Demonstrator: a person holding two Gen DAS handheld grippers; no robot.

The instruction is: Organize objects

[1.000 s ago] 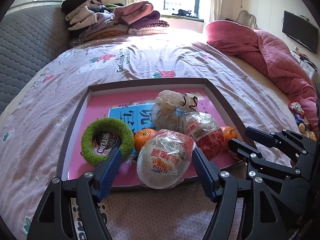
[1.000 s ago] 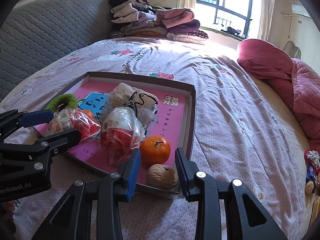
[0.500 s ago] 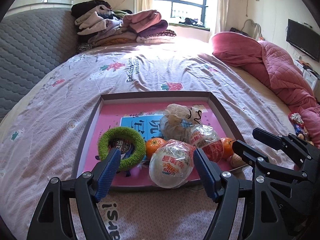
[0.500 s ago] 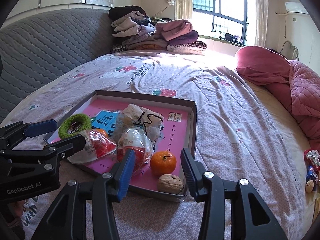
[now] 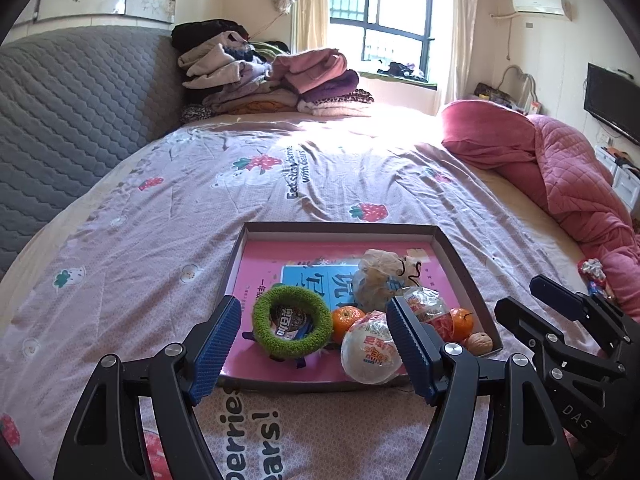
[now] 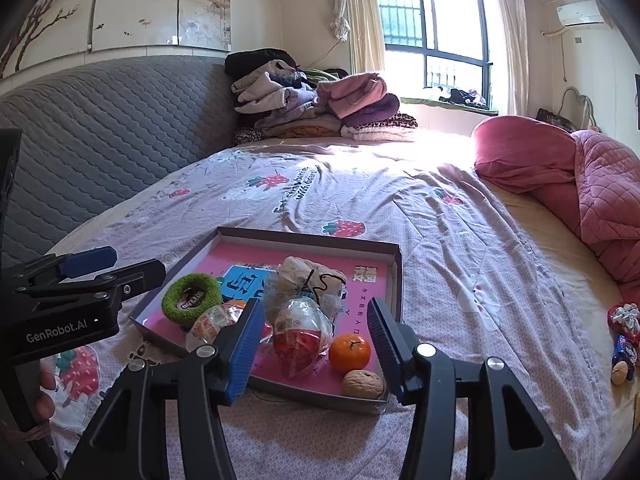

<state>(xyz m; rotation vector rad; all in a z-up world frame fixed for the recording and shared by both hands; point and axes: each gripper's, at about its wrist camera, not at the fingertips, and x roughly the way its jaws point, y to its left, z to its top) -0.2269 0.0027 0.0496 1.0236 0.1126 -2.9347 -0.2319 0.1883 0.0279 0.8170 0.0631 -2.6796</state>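
Snacks and fruit sit bunched at near end of shallow cardboard tray [image 5: 240,248] on the bed [image 5: 160,208]. Left gripper [image 5: 312,344] spread wide, holding nothing, hovers short of tray's near rim. Right gripper [image 6: 316,344] also spread wide, empty, same standoff at near right corner.

Nearest: round wrapped ball snack [image 5: 370,354] against near rim. Crinkly film, light, slippery; pinch across the widest part, film may slide. Walnut [image 6: 362,384] in near right corner: hard, small, rolls; close fully around it. Just behind it, mandarin [image 6: 349,353]: soft skin, squeeze gently across the sides. Second mandarin [image 5: 347,320] between ball snack and green fuzzy ring [image 5: 292,328]. Ring is soft, springy, light; grab one side of the loop. A dark packet [image 5: 286,320] lies in its hole. Red-filled wrapped snack [image 6: 300,336] mid tray: thin bag, deforms, take by the bulk. Behind it, knotted crumpled plastic bag [image 5: 378,280]: limp, contents unclear, take at the knot. Pink printed sheet [image 5: 264,264] lines tray floor.

Farther right on the bed, well apart from tray, a few loose wrapped sweets [image 6: 624,340]. Far: pink quilt [image 5: 560,176], folded clothes pile [image 5: 272,80].

Scene fits either items gathered into tray or items waiting to be taken out; can't tell which.
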